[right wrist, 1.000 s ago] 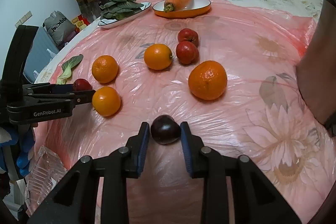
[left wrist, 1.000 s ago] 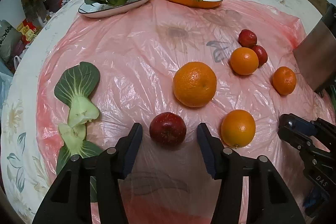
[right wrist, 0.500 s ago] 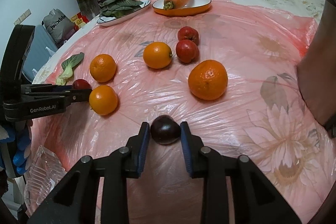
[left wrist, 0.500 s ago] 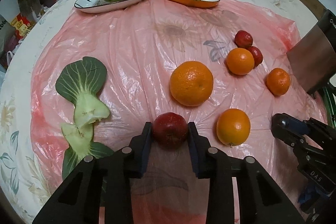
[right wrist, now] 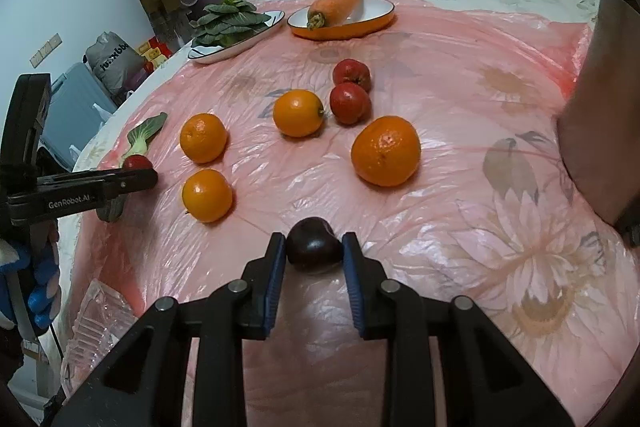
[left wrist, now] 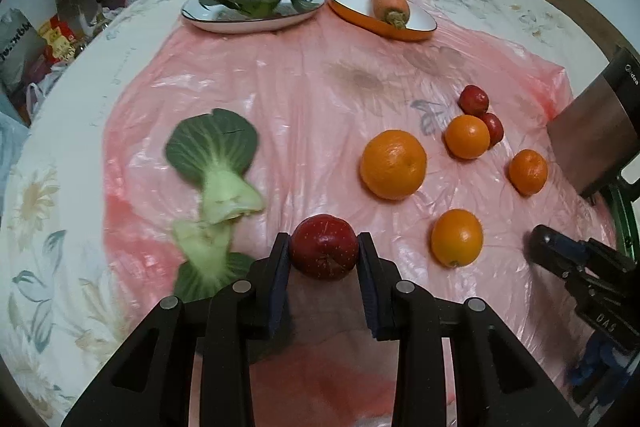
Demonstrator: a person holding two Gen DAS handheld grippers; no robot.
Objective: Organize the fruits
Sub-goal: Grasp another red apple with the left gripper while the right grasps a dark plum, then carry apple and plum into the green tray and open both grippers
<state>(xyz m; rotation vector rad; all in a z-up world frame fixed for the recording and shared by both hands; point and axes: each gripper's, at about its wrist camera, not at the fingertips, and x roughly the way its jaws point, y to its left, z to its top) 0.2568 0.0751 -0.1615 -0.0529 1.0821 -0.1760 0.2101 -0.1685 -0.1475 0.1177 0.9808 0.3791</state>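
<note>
My left gripper [left wrist: 323,251] is shut on a red apple [left wrist: 324,246], both pads pressed to its sides just above the pink plastic sheet [left wrist: 280,87]. My right gripper [right wrist: 314,251] is shut on a dark purple plum [right wrist: 314,245] low over the sheet. Between them lie several oranges: a big one [left wrist: 393,163], two smaller ones [left wrist: 467,136] [left wrist: 457,237] and a mandarin [left wrist: 528,166]. Two small red apples [right wrist: 350,103] [right wrist: 352,71] sit together behind the oranges. From the right wrist view the left gripper [right wrist: 136,173] shows at the far left, with the red apple [right wrist: 137,161] in it.
Loose bok choy leaves [left wrist: 216,163] lie left of the held apple. At the back stand a white plate [left wrist: 224,23] of greens and an orange dish [left wrist: 384,25] with a carrot [left wrist: 388,1]. A metal appliance [left wrist: 596,131] stands at the right edge. A clear plastic container [right wrist: 100,319] sits front left.
The left gripper's jaws closed onto the red apple, then moved with it; the bok choy and plates now sit further right in its view. The right gripper stays on the plum.
</note>
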